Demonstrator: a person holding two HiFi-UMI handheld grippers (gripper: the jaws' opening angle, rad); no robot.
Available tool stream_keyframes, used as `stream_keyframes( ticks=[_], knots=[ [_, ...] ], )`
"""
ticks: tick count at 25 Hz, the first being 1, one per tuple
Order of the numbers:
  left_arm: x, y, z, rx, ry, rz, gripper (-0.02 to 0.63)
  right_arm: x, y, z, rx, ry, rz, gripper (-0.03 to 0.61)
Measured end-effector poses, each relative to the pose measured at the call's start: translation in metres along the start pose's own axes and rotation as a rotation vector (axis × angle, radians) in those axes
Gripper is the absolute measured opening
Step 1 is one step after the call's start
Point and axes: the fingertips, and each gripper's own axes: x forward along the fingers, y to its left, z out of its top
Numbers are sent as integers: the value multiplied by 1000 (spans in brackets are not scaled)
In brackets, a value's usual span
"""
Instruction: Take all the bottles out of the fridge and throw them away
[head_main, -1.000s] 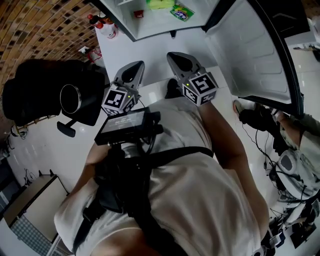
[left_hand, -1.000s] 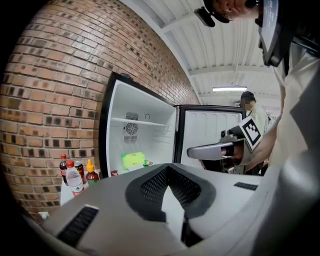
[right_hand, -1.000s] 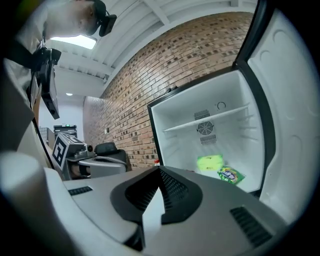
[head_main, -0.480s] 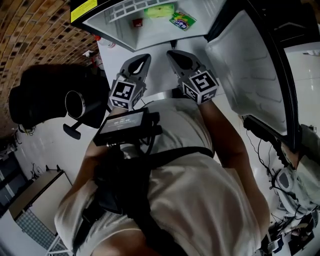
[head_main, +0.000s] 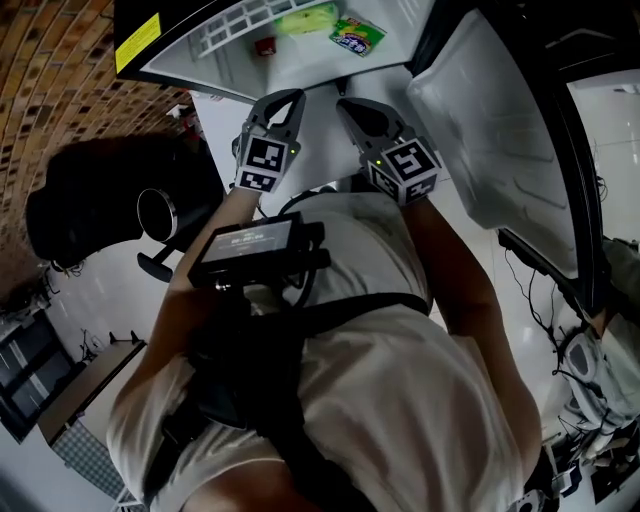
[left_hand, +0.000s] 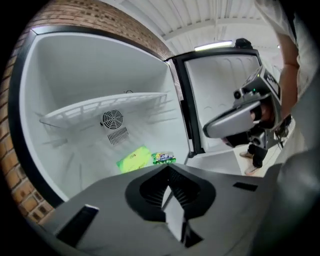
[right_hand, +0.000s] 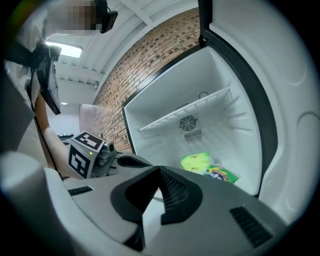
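The fridge (head_main: 300, 70) stands open at the top of the head view. On its floor lie a green packet (left_hand: 134, 159), a colourful packet (left_hand: 163, 158) and a small red item (head_main: 265, 45). I see no bottle inside it. My left gripper (head_main: 282, 108) and right gripper (head_main: 362, 112) hang side by side just outside the opening, both pointing in. The left gripper (left_hand: 170, 175) is shut with nothing between its jaws. The right gripper (right_hand: 157, 175) also looks shut and empty. A white wire shelf (left_hand: 110, 107) spans the upper part and carries nothing.
The fridge door (head_main: 500, 130) swings out to the right. A bulky black object (head_main: 100, 200) with a round metal ring (head_main: 155, 212) sits left of the fridge against the brick wall (head_main: 50, 80). Cables and gear lie on the floor at right (head_main: 590, 350).
Both grippers have moved closer to the fridge opening, the left one farther, and it has rolled. The fridge interior now shows more fully in the head view.
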Motion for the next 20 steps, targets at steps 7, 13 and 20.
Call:
stream_keyframes(
  ticks=[7,13,20],
  knots=[
    [28,5,-16,197,136,17,12,-3,-11,-9,12,59,-50,-9],
    [56,16,-16,319,176,30,12,-3,-23,-10,33,60,-77,-9],
    [83,36,-6,427,199,81,82,-8,-33,-8,55,48,-99,-8]
  ],
)
